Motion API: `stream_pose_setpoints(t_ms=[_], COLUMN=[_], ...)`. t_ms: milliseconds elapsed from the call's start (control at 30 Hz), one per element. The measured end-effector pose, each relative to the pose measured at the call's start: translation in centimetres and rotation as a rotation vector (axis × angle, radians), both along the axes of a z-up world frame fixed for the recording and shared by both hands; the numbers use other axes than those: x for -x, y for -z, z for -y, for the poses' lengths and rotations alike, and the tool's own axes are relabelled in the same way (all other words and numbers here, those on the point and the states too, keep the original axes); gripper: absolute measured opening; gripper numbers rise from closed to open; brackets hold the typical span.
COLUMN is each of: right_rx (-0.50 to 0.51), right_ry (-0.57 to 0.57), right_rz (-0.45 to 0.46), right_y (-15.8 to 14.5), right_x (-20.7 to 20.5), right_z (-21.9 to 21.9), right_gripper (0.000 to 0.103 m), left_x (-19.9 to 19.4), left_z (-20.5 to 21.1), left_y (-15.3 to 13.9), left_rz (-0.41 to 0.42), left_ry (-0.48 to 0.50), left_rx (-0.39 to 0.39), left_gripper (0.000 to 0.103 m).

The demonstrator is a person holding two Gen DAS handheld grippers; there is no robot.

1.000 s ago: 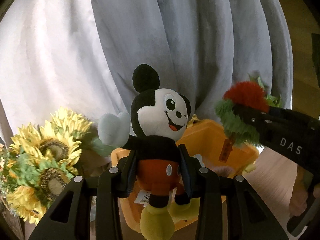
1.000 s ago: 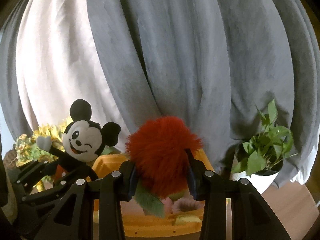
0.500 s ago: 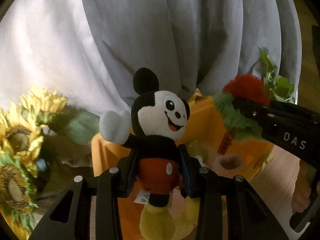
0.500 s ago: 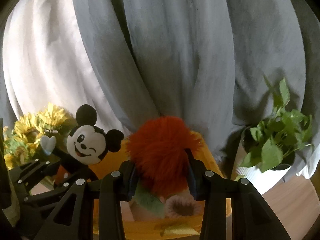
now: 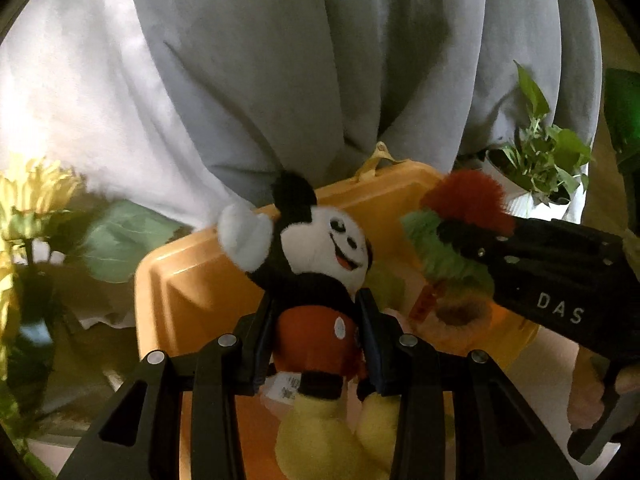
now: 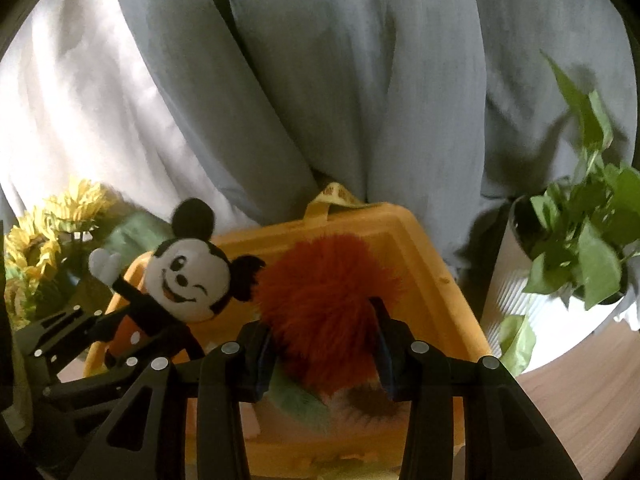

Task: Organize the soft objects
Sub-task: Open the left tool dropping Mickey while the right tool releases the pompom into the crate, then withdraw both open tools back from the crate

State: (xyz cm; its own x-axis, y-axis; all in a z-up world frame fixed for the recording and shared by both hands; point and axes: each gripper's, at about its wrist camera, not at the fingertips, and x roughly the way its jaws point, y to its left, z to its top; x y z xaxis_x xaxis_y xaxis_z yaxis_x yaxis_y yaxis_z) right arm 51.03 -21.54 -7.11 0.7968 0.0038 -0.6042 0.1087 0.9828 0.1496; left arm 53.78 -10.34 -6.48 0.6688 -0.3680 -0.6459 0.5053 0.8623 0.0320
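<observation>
My left gripper (image 5: 316, 332) is shut on the waist of a Mickey Mouse plush (image 5: 320, 256), holding it over the open orange bin (image 5: 180, 280). My right gripper (image 6: 320, 340) is shut on a fuzzy red and green plush (image 6: 324, 284), also over the orange bin (image 6: 432, 280). The Mickey plush (image 6: 184, 280) shows at the left of the right wrist view, held by the left gripper (image 6: 132, 340). The red and green plush (image 5: 460, 224) and the right gripper (image 5: 444, 236) show at the right of the left wrist view. Other soft items lie inside the bin.
Grey curtains (image 6: 320, 80) hang right behind the bin. Artificial sunflowers (image 6: 44, 232) stand to the left. A potted green plant in a white pot (image 6: 572, 264) stands to the right on the wooden floor (image 6: 580, 392).
Both grippers have moved forward and tipped down toward the orange bin, which now fills more of both views. Mickey leans to the right. Both grips are unchanged.
</observation>
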Motion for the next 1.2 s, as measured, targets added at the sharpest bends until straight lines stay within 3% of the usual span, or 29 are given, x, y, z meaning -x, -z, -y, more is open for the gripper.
stream_pose_setpoints(t_ms=[100, 233, 700, 900, 1200], right_rx=[-0.005, -0.006, 0.022, 0.040, 0.084], right_ry=[0.001, 0.020, 0.059, 0.053, 0.052], right_rz=[-0.016, -0.017, 0.024, 0.058, 0.115], right_y=[0.4, 0.3, -1.3, -2.6, -4.5], right_x=[-0.3, -0.3, 2.3, 5.1, 10.5], right_z=[0.2, 0.6, 0.7, -0.1, -2.0], right_gripper=[0.046, 0.062, 0.063, 0.064, 0.073], left_x=[-0.2, -0.5, 3.5, 7.4, 12.7], left_z=[0.3, 0.4, -1.8, -3.2, -5.8], left_y=[0.1, 0.0, -2.6, -4.2, -5.3], left_rz=[0.001, 0.000, 0.069, 0.129, 0.171], left_ry=[0.004, -0.003, -0.102, -0.134, -0.217], left_rx=[-0.008, -0.005, 0.046, 0.062, 0.075], left_gripper=[0.038, 0.043, 0.058, 0.063, 0.072])
